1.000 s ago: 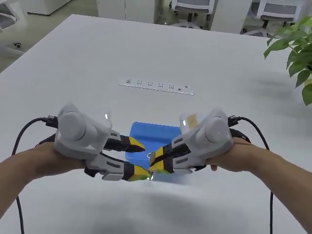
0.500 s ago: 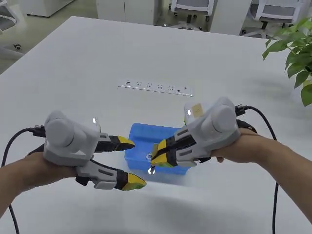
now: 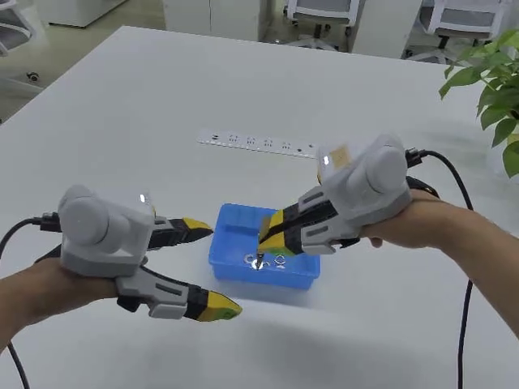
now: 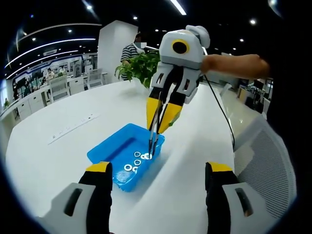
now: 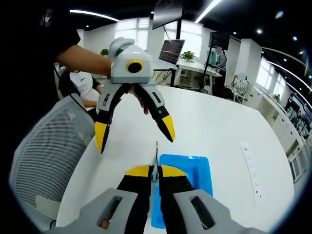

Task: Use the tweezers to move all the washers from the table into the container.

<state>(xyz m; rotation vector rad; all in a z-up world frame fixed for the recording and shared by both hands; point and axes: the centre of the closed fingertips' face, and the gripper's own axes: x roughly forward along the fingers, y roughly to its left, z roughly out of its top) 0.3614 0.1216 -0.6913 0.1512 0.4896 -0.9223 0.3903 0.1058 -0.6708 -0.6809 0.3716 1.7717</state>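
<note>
A blue container (image 3: 302,279) sits on the white table with a few washers (image 3: 280,260) lying in it. Above its right side my right gripper (image 3: 272,235) is shut on the tweezers (image 3: 259,253), which point down into the container. Their tip is among the washers; whether it pinches one I cannot tell. In the left gripper view the tweezers (image 4: 153,131) reach down to the washers (image 4: 132,163) in the container (image 4: 114,148). My left gripper (image 3: 212,267) is open and holds nothing, left of the container. The right gripper view has the tweezers (image 5: 156,163) between my shut right gripper (image 5: 155,174) jaws.
A white power strip (image 3: 259,144) lies on the table beyond the container. A green plant (image 3: 491,77) stands at the right edge, and office chairs (image 3: 320,12) line the far side. A mesh chair (image 4: 273,165) stands by the table's near edge.
My right gripper has carried the tweezers up and away, from the container's near edge to over its inside. The left gripper has drawn back to the left, away from the right one.
</note>
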